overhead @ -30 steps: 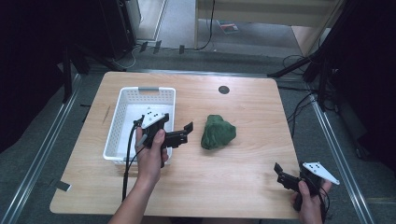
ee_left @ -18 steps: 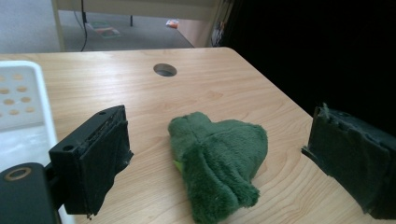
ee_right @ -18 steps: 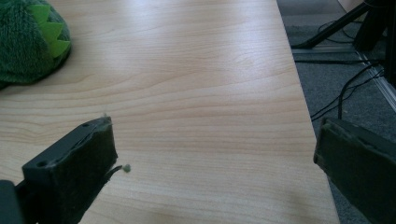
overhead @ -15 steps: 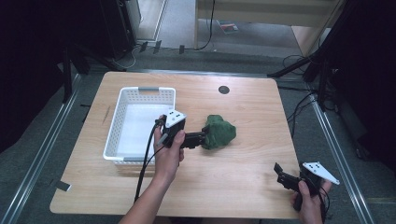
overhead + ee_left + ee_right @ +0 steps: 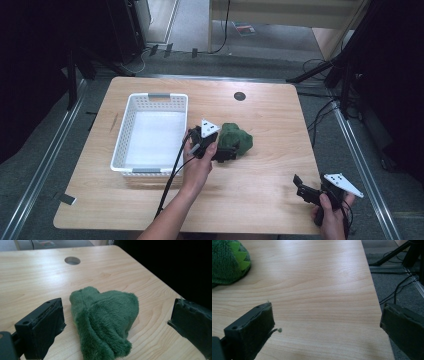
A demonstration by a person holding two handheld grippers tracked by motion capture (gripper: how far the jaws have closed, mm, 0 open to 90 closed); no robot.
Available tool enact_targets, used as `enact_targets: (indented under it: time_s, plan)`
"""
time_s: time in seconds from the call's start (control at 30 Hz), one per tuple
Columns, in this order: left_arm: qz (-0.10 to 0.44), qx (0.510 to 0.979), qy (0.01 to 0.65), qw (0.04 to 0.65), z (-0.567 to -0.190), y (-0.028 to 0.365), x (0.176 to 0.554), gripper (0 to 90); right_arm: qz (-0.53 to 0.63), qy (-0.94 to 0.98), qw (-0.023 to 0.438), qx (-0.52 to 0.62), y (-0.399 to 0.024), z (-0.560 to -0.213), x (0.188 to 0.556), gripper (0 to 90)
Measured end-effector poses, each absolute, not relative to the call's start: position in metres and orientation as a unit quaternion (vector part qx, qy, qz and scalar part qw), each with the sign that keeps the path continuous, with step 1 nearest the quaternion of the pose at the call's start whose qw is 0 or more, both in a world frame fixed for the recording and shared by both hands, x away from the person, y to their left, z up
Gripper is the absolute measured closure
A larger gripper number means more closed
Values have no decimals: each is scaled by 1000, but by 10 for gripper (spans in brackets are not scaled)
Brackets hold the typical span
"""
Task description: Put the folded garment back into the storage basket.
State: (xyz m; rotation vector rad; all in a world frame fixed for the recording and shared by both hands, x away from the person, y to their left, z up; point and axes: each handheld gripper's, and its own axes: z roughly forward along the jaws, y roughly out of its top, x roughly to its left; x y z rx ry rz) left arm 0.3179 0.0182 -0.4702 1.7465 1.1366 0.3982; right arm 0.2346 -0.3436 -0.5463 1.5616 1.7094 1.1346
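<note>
1. The left tool (image 5: 226,154) sat wide open, its jaws having just been opening, either side of the green plush toy (image 5: 105,320) mid-desk, not pressing it, apparently lined up for a grab.
2. The right tool (image 5: 306,192) hung open and empty near the desk's (image 5: 270,180) front right corner.
3. The white basket (image 5: 150,135) lay just left of the toy, with bare desk to the right.

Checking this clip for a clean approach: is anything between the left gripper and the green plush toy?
Nothing visible is in the way. The left gripper is already at the green plush toy, its jaws wide open on either side with only bare table around it. They have just been opening and do not press on it.
</note>
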Motion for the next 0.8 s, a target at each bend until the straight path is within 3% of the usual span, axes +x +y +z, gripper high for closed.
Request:
enact_targets:
  time_s: [0.8]
  plan:
    - [154, 761, 499, 384, -529, -21, 353, 2, 425, 637, 273, 583, -344, -546, 235, 0]
